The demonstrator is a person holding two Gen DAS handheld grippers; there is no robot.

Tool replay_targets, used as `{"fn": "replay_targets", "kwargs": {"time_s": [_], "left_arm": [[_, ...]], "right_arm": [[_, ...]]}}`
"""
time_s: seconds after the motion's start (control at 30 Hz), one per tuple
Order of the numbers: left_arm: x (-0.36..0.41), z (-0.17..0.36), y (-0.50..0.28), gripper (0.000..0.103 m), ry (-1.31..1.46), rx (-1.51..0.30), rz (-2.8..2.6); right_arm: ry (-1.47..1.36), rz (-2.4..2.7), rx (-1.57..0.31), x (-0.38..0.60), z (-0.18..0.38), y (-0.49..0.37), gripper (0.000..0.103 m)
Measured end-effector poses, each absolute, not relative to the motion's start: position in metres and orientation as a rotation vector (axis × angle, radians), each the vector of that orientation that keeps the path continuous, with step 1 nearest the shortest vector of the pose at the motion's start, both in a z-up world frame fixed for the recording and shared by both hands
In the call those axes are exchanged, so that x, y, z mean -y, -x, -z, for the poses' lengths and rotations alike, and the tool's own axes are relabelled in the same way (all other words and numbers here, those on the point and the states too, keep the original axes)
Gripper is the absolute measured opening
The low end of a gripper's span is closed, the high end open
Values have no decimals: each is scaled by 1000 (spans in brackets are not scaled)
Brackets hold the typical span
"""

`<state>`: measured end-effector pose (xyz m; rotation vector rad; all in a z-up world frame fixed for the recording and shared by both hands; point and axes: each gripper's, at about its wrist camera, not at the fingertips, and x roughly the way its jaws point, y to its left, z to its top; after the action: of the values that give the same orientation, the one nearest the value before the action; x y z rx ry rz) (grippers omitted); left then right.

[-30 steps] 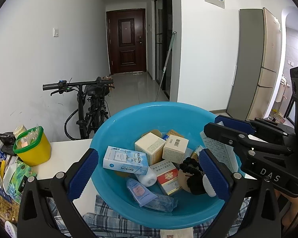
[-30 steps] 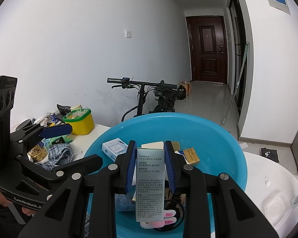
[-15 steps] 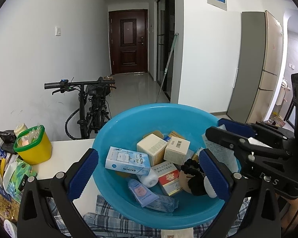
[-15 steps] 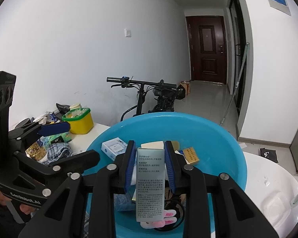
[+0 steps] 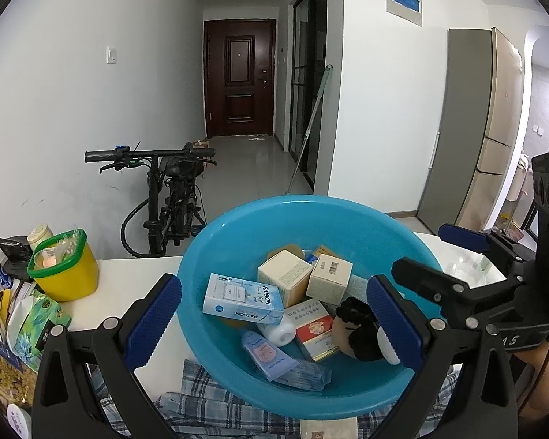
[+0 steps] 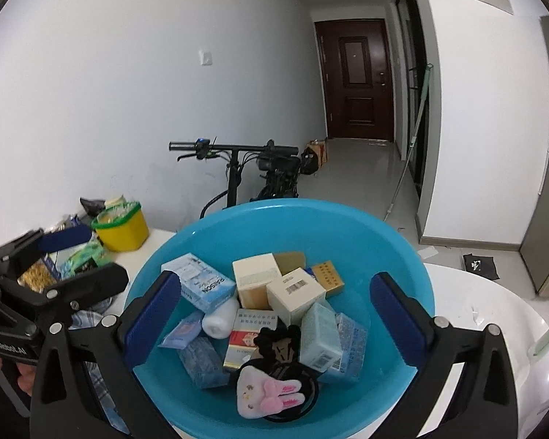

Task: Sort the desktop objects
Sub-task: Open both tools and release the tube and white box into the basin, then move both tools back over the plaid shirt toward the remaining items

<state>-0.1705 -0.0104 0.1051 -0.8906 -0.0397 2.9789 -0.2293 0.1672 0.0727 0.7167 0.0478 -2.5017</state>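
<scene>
1. Our right gripper has just been opening. A second ago its blue pads were pressed on a tall pale green box; now they stand wide apart with nothing between them.
2. That pale green box now lies tilted in the blue basin, resting among the other packets near the basin's right side, just beside a bubble-wrapped pack.
3. Our left gripper is as it was a second ago: pads spread wide, empty, held over the near rim of the basin.
4. In the left wrist view the printed box that showed between the right gripper's fingers a second ago is gone, and the right gripper's two fingers now stand well apart at the basin's right edge.
5. The rest of the basin's load looks unchanged: a light blue RAISON box, two cream boxes touching each other, a barcode on the nearer one, a red-and-white box, a white roll, a black hair tie and a white bunny clip at the front.
6. The basin sits on the white table, over a checked cloth.
7. The yellow tub with the green rim stands well to the left, unmoved.
</scene>
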Motion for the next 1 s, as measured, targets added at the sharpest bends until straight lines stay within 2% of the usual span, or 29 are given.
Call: {"fn": "replay_targets", "kwargs": {"time_s": [0.4, 0.53, 0.8, 1.0], "left_arm": [[35, -127, 153, 103, 826, 126, -2947], [39, -132, 149, 103, 822, 182, -2923], [29, -143, 139, 103, 770, 129, -2929], [27, -147, 136, 103, 762, 112, -2930]], "right_arm": [[-661, 2514, -68, -164, -92, 191, 103], [-682, 2483, -17, -174, -90, 177, 103], [-732, 2476, -210, -180, -78, 118, 103], [-871, 2375, -308, -163, -28, 90, 103]]}}
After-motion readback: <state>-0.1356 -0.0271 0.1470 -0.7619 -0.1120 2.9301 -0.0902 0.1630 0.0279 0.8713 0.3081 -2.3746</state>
